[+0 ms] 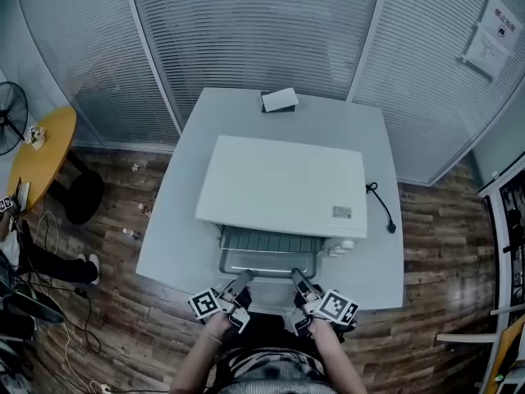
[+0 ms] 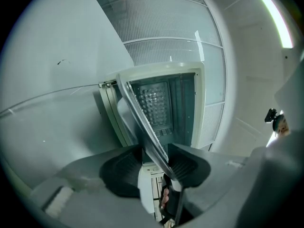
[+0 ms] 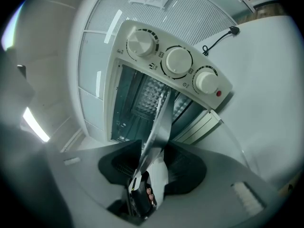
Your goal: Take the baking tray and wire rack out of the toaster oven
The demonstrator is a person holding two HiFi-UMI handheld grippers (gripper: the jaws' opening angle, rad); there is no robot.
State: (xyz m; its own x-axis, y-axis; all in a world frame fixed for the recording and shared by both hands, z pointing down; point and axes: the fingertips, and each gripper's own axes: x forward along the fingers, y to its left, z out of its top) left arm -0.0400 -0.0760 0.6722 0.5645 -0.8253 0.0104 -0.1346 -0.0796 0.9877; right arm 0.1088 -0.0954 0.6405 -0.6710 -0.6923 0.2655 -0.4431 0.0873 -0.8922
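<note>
Jaws on baking tray (image 1: 269,263), label (image 1: 341,213) illegible

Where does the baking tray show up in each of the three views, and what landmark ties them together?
Head view: baking tray at bottom centre, projecting from the toaster oven, held by left gripper and right gripper.
Left gripper view: its edge crosses the centre diagonally, down into the jaws.
Right gripper view: its edge runs from centre down into the jaws.
Shared landmark: the toaster oven, in all three views.
</note>
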